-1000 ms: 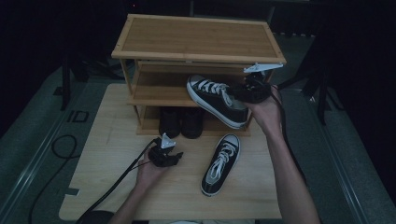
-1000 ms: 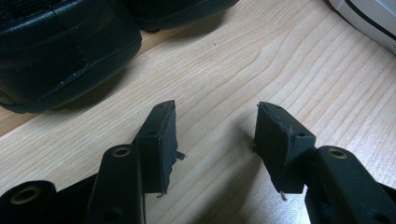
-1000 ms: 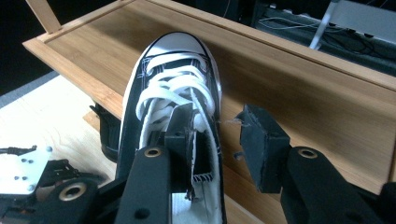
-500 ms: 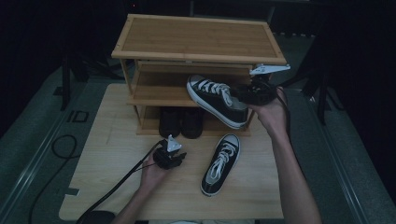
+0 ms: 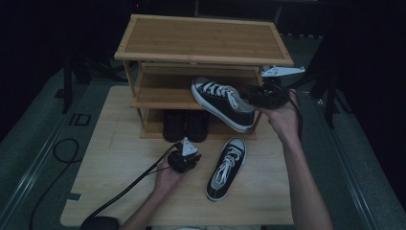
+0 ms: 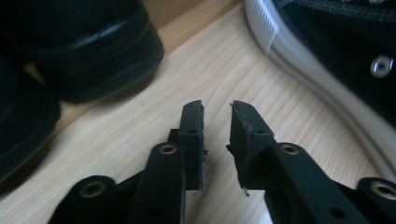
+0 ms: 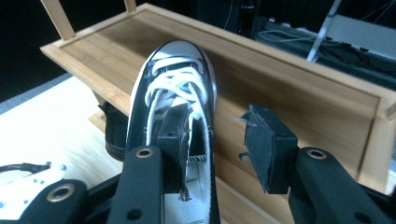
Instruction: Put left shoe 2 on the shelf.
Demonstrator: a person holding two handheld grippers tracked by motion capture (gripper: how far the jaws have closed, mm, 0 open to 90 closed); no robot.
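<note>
A black-and-white sneaker (image 5: 218, 98) (image 7: 175, 79) lies tilted on the middle shelf of the wooden shoe rack (image 5: 201, 36), with its heel overhanging the front. My right gripper (image 5: 242, 98) (image 7: 217, 119) is at that heel. One jaw is inside the shoe's opening and the other stands outside, apart from the shoe's wall; the jaws have eased open a little. Its mate (image 5: 226, 167) (image 6: 327, 60) lies flat on the table. My left gripper (image 5: 186, 154) (image 6: 216, 109) hovers low just left of it. Its jaws have just been closing to a narrow gap with nothing between them.
A pair of black shoes (image 5: 184, 125) (image 6: 79, 51) stands on the rack's bottom shelf, just ahead of my left gripper. The rack's top shelf is bare. The wooden table (image 5: 119, 158) has free room at its left, and a cable trails off its front left.
My left gripper has slid to the right, toward the sneaker on the table, and its jaws have narrowed. The right hand and the shelf sneaker have hardly moved.
</note>
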